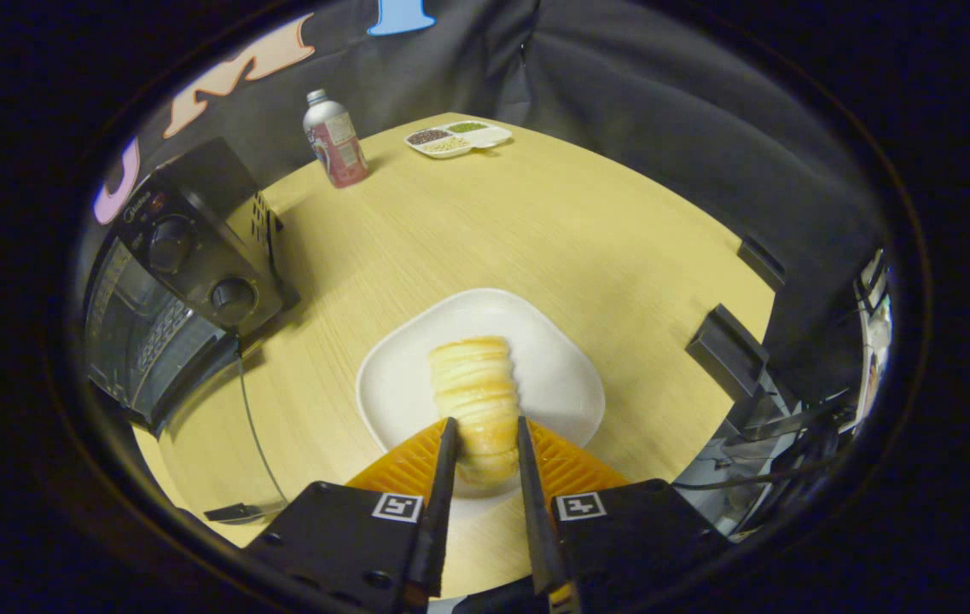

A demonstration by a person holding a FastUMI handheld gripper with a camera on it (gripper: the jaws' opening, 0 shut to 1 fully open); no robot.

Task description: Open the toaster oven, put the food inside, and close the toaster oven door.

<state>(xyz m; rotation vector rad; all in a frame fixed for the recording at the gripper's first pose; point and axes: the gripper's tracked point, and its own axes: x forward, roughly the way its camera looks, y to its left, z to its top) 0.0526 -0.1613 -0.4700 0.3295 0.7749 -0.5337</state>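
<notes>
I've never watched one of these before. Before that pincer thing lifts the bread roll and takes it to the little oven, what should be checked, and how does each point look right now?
1. Gripper fingers on both sides of the bread roll: ok, the roll's near end sits between them.
2. Fingers pressing firmly enough to lift: cannot tell.
3. Roll free to lift from the white plate: ok, nothing lies on it.
4. Toaster oven door open: ok, it appears folded down.
5. Path across the table to the oven: ok; the bottle and snack tray stand far beyond.
6. Thin cable by the oven: watch it, it runs across the table nearby.
</notes>
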